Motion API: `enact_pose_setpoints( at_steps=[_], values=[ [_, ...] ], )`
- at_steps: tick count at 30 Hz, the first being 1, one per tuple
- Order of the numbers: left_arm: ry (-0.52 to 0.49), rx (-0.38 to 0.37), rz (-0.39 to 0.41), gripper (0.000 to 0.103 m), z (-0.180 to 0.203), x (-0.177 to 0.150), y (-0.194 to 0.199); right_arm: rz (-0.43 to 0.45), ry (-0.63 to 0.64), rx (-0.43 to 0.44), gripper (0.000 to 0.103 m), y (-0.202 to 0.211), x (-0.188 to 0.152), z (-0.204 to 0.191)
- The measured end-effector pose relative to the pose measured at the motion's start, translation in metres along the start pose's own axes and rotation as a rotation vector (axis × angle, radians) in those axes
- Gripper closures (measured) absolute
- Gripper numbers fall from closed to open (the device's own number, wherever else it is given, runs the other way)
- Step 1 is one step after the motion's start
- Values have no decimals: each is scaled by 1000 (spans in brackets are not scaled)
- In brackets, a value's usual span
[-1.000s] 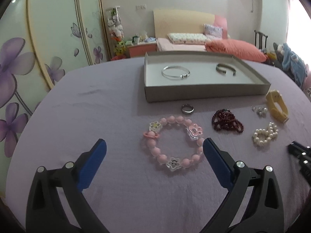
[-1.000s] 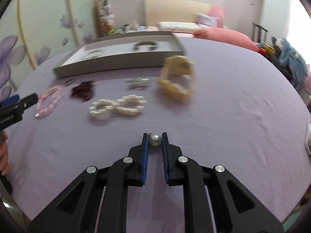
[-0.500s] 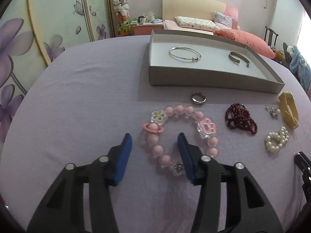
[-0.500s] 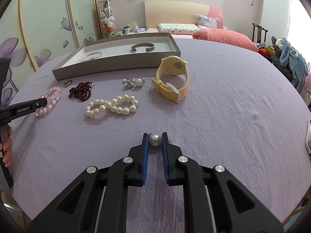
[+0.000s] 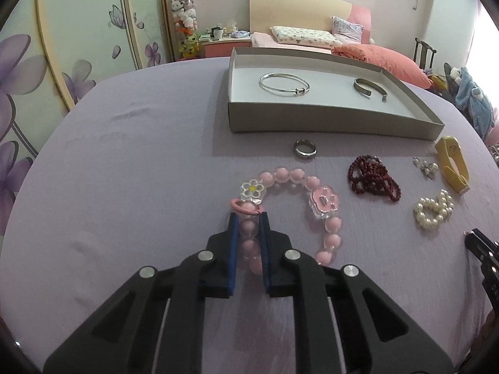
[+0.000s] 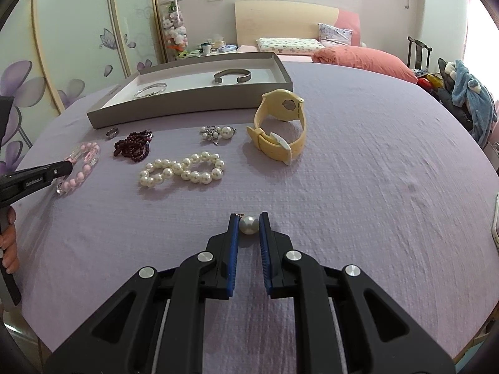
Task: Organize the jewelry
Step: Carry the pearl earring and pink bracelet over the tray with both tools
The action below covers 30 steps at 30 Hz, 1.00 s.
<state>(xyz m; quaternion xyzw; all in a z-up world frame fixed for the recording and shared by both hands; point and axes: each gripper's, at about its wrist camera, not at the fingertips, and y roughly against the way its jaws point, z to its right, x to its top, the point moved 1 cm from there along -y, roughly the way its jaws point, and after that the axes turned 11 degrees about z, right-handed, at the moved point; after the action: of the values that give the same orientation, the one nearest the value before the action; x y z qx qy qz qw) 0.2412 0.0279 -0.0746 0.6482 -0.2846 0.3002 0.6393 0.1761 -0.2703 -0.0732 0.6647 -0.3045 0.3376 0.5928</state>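
Note:
My left gripper (image 5: 248, 218) is shut on the near left side of a pink bead bracelet (image 5: 324, 201) with flower charms that lies on the purple tablecloth. My right gripper (image 6: 249, 218) is shut on a single pearl earring (image 6: 248, 225) just above the cloth. A grey tray (image 5: 327, 115) at the back holds a silver bangle (image 5: 284, 84) and a grey cuff (image 5: 369, 88). In front of it lie a steel ring (image 5: 305, 149), a dark red bead bracelet (image 5: 372, 182), a pearl bracelet (image 5: 434, 209), a pearl earring cluster (image 5: 425, 166) and a yellow watch (image 5: 452, 163).
The round table's edge (image 6: 467, 311) curves close on the right. A bed (image 6: 343, 53), a chair and a wardrobe with flower doors (image 5: 78, 46) stand beyond the table. The left gripper also shows at the left of the right wrist view (image 6: 67, 165).
My left gripper has moved forward over the pink bracelet and closed from wide open onto its beads. My right gripper has stayed shut on the pearl and steadied.

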Motion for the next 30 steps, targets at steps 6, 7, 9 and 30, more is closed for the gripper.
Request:
enact_pose_setpoints(
  at_steps=[6, 7, 9, 30],
  values=[
    [13, -25, 13, 89, -9, -6, 14, 0, -1, 2, 89, 0, 0, 0],
    [17, -30, 23, 89, -10, -5, 18, 0, 0, 3, 89, 0, 0, 0],
    [32, -53, 51, 90, -12, -4, 27, 1, 2, 4, 89, 1, 0, 0],
    [110, -283, 297, 90, -7, 6, 118, 1, 6, 11, 89, 1, 0, -4]
  ],
)
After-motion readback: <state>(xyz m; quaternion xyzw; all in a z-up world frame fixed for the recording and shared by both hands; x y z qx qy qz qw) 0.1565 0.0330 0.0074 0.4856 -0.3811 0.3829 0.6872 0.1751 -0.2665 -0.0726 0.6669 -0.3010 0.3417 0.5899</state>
